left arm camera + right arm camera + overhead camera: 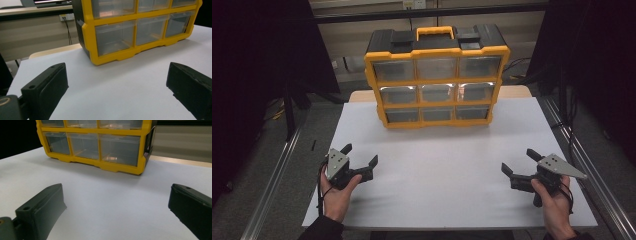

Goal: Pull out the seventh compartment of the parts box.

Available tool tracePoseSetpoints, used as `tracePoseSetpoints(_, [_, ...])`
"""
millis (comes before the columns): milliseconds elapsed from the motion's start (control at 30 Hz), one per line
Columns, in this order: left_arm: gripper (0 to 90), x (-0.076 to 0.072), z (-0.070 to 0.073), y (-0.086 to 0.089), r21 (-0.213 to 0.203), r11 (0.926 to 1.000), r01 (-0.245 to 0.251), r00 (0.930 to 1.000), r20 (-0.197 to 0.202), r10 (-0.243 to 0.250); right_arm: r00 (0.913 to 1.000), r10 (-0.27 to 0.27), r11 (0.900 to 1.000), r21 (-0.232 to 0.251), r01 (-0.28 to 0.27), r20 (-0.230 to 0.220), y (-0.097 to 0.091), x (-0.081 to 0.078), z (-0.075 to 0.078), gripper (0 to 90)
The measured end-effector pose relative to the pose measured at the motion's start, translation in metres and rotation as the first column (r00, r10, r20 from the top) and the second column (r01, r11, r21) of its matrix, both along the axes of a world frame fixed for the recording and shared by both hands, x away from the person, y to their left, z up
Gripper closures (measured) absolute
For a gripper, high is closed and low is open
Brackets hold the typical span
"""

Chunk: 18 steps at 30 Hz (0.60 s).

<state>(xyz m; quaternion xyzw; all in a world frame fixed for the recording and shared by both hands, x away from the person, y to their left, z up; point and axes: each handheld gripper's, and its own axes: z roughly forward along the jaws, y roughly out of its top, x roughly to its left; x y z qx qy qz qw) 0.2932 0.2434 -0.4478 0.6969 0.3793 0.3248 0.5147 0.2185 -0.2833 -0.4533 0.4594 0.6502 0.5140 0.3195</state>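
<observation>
Both of your hands sit at the near edge of the white table (437,165) — left gripper (360,156) and right gripper (519,162), each with jaws spread wide and nothing between them. Count: two grippers, one yellow-and-black drawer organizer (436,76), nine clear drawers in three rows of three, all pushed in as far as you can tell. It stands upright at the far middle of the table, well apart from both grippers. Judged step: the start, the reach not yet begun. Your next move calls for carrying one gripper forward to a drawer front — contents are too dim to tell.
</observation>
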Motion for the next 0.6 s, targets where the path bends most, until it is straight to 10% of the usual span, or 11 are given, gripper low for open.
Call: tracePoseSetpoints(600, [3.8,0.024,-0.006,-0.018,0.049,0.9986,0.022,0.999,0.038,-0.024,1.0,0.009,1.0,0.003,-0.009,0.002,0.0,0.0,0.0,0.0])
